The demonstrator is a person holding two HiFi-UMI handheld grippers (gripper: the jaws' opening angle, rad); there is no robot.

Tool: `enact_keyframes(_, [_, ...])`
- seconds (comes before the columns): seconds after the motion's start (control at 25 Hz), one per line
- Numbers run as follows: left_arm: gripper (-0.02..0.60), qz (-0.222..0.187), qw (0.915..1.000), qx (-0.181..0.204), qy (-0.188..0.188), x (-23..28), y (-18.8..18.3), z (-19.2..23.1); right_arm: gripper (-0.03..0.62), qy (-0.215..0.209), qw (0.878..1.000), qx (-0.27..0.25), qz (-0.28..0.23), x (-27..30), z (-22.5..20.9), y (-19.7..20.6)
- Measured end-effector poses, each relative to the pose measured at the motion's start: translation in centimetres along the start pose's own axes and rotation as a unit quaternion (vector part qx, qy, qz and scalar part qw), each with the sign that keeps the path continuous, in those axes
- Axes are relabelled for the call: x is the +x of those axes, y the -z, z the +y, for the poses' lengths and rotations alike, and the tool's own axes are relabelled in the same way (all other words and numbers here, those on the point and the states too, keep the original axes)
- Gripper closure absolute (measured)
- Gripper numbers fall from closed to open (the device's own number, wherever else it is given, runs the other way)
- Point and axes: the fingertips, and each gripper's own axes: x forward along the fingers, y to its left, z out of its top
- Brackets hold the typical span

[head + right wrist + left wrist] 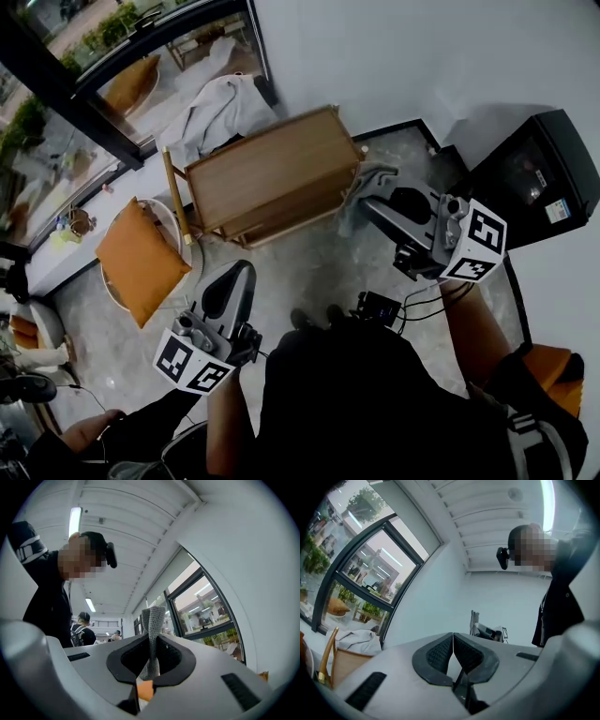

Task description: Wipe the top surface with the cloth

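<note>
In the head view a low wooden table [272, 173] stands by the wall, its top bare. My right gripper [373, 190] hovers off the table's right end, shut on a grey cloth [357, 190] that hangs from its jaws. In the right gripper view the knitted grey cloth [152, 630] sticks up between the pads, and the gripper [151, 641] tilts up toward the ceiling. My left gripper [236, 275] is held low in front of the table, apart from it. Its jaws [453, 635] are shut with nothing between them.
An orange cushion [141, 258] lies on a round white chair left of the table. A white sheet [220, 108] is draped behind the table by the window. A black cabinet [548, 178] stands at the right. The person's dark torso [375, 403] fills the bottom of the head view.
</note>
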Motion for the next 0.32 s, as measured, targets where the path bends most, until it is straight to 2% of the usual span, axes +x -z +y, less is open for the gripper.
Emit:
enact_keyframes(0.08, [0.568, 0.008, 1.0, -0.001, -0.002, 0.4, 0.9, -0.5, 0.557, -0.01, 1.0, -0.003, -0.015, -1.2, 0.2, -0.4])
enact_keyframes(0.32, [0.568, 0.02, 0.9995, -0.022, -0.009, 1.5, 3.1, -2.2, 0.557, -0.01, 1.0, 0.002, 0.021, -3.9, 0.3, 2.1])
